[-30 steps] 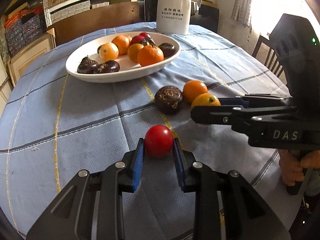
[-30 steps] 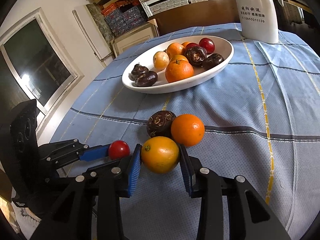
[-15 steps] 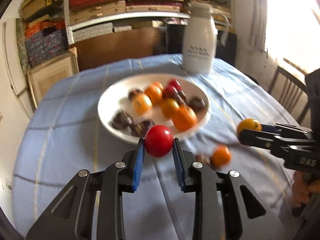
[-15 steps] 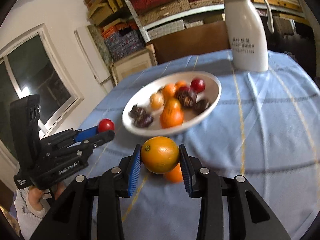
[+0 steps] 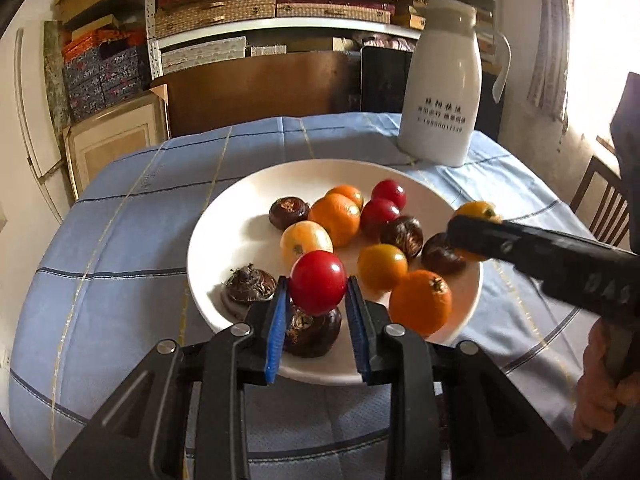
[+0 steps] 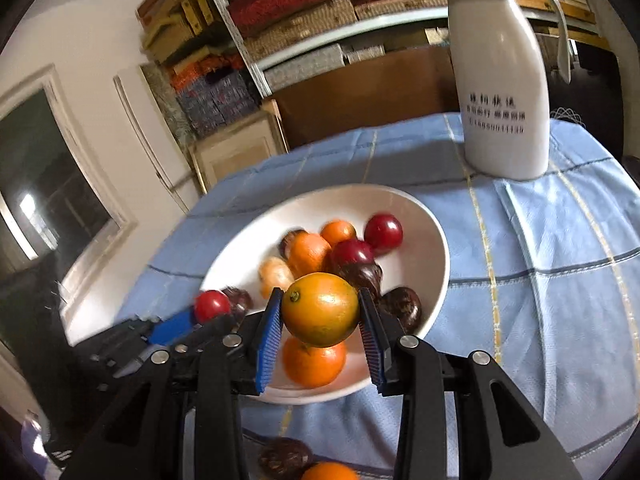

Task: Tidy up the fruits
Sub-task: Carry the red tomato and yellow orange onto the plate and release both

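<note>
We've got two fruits in the air over the white plate (image 5: 208,240). The left tool (image 5: 318,300) is clamped on a small red fruit (image 5: 318,282), blue pads (image 5: 277,320) pressing its sides at the widest pt; the right tool (image 6: 320,320) is clamped on a yellow-orange citrus (image 6: 320,309) the same way, stem end facing the camera.

Handling, as we judge it: both are light, round, smooth-skinned, so prob. slippery and apt to roll once let go. The red one looks thin-skinned and soft, so go easy on the squeeze or it splits. The citrus has a firmer rind and should take more pressure. Best hold is across the equator w/ pads square, as now; off-centre and they'd squirt out.

Looks: red fruit is glossy w/ a bright highlight, cherry-tomato size vs. the rest. The citrus is yellow going orange, w/ a small green stem scar.

The plate already carries oranges, red fruits and dark brown corms. A dark corm (image 6: 284,458) and an orange (image 6: 330,472) sit on the blue-checked surface (image 6: 560,300), near the plate's edge.
</note>
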A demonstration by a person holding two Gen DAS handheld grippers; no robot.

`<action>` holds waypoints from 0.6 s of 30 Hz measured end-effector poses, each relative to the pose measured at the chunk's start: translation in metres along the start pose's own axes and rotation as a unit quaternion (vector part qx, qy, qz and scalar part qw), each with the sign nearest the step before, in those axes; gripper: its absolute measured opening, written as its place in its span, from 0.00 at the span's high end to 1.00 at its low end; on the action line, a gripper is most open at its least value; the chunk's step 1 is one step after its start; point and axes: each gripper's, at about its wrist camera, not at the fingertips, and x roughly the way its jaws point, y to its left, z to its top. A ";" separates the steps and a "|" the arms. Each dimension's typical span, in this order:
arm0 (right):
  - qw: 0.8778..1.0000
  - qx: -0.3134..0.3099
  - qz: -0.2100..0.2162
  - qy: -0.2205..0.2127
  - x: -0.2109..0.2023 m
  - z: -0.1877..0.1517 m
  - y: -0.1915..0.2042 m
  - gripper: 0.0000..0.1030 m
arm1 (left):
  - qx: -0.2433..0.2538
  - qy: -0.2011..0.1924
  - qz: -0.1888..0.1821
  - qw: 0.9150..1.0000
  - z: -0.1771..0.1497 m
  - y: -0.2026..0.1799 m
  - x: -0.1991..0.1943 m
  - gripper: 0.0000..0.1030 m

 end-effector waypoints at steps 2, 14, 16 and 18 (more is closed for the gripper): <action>1.000 -0.001 -0.008 0.007 0.007 -0.003 -0.002 0.64 | 0.001 0.001 0.000 1.000 -0.001 -0.001 0.003 0.73; 1.000 -0.003 -0.020 0.008 0.014 -0.008 -0.004 0.64 | 0.000 -0.004 0.022 1.000 -0.003 0.000 0.007 0.73; 1.000 -0.002 -0.020 0.009 0.014 -0.009 -0.005 0.64 | 0.002 -0.002 0.026 1.000 -0.004 0.000 0.009 0.73; 1.000 -0.002 -0.021 0.009 0.015 -0.009 -0.005 0.64 | 0.003 0.000 0.027 1.000 -0.004 -0.001 0.010 0.73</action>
